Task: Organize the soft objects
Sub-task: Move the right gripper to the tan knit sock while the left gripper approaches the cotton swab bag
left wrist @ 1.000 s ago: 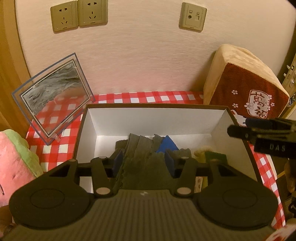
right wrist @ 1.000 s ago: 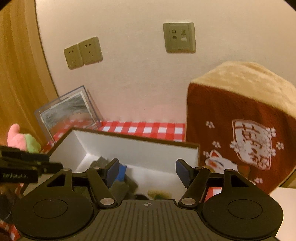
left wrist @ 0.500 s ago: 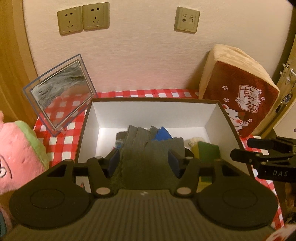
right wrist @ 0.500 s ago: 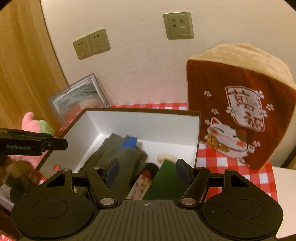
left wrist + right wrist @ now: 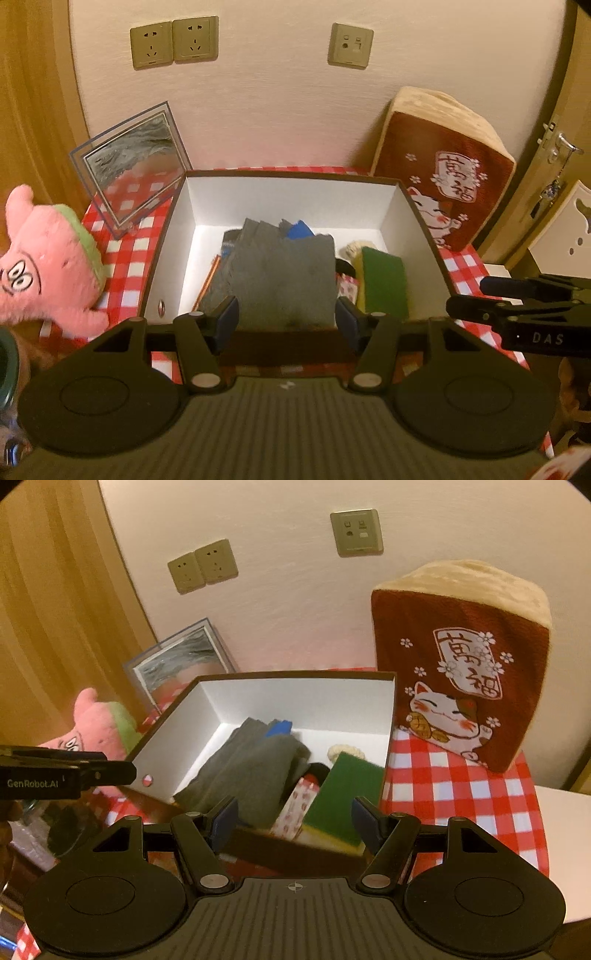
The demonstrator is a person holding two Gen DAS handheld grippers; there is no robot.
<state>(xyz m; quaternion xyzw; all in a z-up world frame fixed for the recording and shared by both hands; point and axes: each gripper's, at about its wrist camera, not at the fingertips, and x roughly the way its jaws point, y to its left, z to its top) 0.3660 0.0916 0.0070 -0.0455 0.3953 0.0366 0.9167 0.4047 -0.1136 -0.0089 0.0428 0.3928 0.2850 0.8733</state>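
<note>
On the red-and-white checked surface stands one open box with white inner walls and a dark outer rim. Inside it lie several soft items: one folded grey cloth at centre, one blue item partly hidden behind the cloth, one green-and-yellow sponge to the right of the cloth, one cream fluffy item behind the sponge, and one red-patterned white pouch between cloth and sponge.

Outside the box are two plush items. One pink and green plush toy sits to the left of the box. One brown lucky-cat cushion stands upright at the right rear corner, against the wall. One clear picture frame leans at the left rear corner.

The wall carries three plates: two power sockets side by side and one data outlet.

The left gripper hovers at the near edge of the box, jaws apart and empty. The right gripper hovers likewise, jaws apart, nothing between them.
</note>
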